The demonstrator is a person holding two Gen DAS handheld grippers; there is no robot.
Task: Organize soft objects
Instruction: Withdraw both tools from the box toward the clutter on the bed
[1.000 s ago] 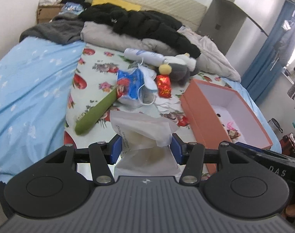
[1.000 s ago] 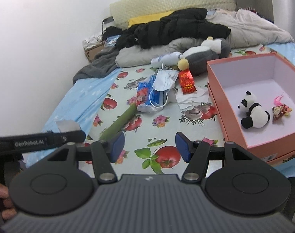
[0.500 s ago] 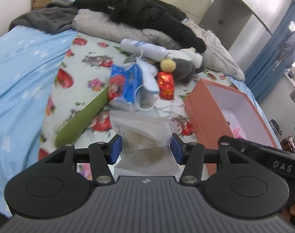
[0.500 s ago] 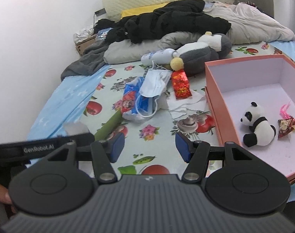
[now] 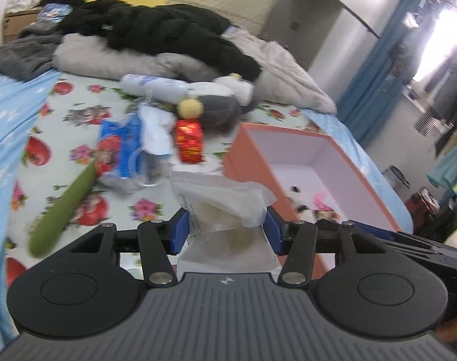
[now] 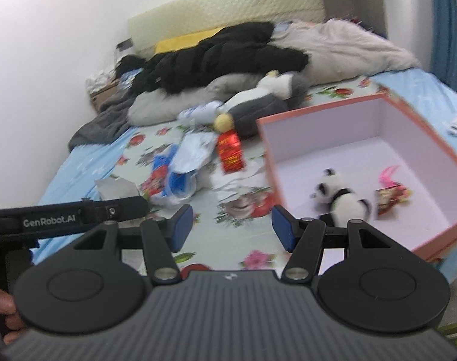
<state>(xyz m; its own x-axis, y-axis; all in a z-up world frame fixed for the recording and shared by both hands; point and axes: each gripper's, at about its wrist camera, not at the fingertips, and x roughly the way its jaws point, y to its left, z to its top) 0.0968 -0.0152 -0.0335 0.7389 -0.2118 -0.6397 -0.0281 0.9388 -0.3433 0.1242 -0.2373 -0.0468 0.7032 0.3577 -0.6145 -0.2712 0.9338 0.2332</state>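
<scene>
My left gripper (image 5: 225,230) is shut on a clear plastic bag of pale puffs (image 5: 219,210), held above the bed near the left wall of the orange box (image 5: 249,165). My right gripper (image 6: 232,228) is open and empty over the floral sheet, just left of the orange box (image 6: 439,156). In the box lie a small panda plush (image 6: 342,198) and a pink-tufted trinket (image 6: 391,192). On the sheet lie a green plush cucumber (image 5: 63,210), a blue packet with a face mask (image 6: 174,171), a red pouch (image 6: 230,150) and a grey-white plush (image 6: 258,105).
Black and grey clothes and a beige blanket (image 6: 333,48) are piled at the head of the bed. A white bottle (image 5: 150,84) lies by the plush. The wall runs along the left, blue curtains (image 5: 369,69) hang at the right.
Both grippers have moved forward over the bed and towards the orange box. The left one still holds the bag. The right one stays open.
</scene>
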